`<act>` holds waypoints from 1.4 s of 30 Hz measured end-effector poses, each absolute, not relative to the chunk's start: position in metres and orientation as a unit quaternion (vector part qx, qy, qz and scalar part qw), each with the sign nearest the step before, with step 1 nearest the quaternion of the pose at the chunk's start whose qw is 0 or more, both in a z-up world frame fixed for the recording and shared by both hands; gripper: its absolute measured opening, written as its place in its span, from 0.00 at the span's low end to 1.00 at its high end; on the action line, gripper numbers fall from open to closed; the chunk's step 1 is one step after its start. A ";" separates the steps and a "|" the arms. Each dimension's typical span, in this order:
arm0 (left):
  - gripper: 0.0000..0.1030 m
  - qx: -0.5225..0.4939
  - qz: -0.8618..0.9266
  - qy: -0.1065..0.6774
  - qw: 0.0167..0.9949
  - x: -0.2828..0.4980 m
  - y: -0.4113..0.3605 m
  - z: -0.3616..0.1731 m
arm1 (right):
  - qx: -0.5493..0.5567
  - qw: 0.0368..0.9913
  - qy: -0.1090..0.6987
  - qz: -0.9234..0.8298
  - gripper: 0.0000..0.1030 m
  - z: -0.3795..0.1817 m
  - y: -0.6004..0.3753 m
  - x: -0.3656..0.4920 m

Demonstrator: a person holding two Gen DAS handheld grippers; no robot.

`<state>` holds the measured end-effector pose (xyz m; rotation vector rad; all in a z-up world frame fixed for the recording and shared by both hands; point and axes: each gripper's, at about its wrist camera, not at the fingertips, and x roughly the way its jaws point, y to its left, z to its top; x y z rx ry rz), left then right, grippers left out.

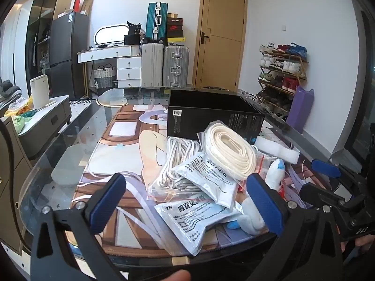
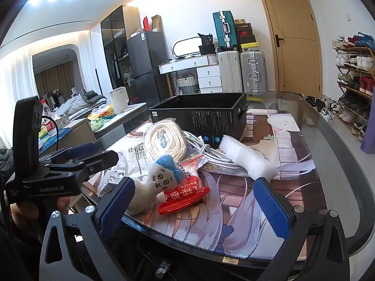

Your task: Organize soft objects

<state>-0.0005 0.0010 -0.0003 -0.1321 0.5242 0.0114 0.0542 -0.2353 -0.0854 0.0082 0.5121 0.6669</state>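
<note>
Left wrist view: the left gripper (image 1: pixel 187 201) hangs wide apart, empty, over the pouches (image 1: pixel 187 220) and coiled strap (image 1: pixel 228 149) before the black box (image 1: pixel 211 114). Right gripper (image 2: pixel 194 208) also gapes empty near the plush (image 2: pixel 154 182) on the mat (image 2: pixel 246 210).

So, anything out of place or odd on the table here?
Nothing damaged or spilled. The soft items lie in a loose heap beside the empty black box: webbing coil atop sachets, plush toy tipped onto a red packet.

Black frame left gripper (image 1: pixel 187 201), blue ribbed fingers (image 1: pixel 105 205), silver screws, white "GenRobot.AI" marking
</note>
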 end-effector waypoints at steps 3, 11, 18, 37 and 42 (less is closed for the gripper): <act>1.00 -0.062 0.004 0.259 0.964 -0.001 0.001 0.000 | 0.004 0.913 0.248 0.324 1.00 -0.086 -0.235 0.054; 1.00 -0.041 0.006 0.258 0.965 0.001 -0.007 0.002 | 0.003 0.912 0.249 0.326 1.00 -0.090 -0.232 0.056; 1.00 -0.054 0.009 0.251 0.966 -0.002 0.003 0.003 | -0.005 0.910 0.253 0.328 1.00 -0.090 -0.229 0.054; 1.00 -0.060 0.010 0.254 0.965 0.001 0.006 0.001 | -0.014 0.909 0.252 0.331 1.00 -0.089 -0.226 0.049; 1.00 -0.056 0.009 0.252 0.966 0.000 0.006 0.001 | -0.018 0.907 0.253 0.337 1.00 -0.088 -0.224 0.049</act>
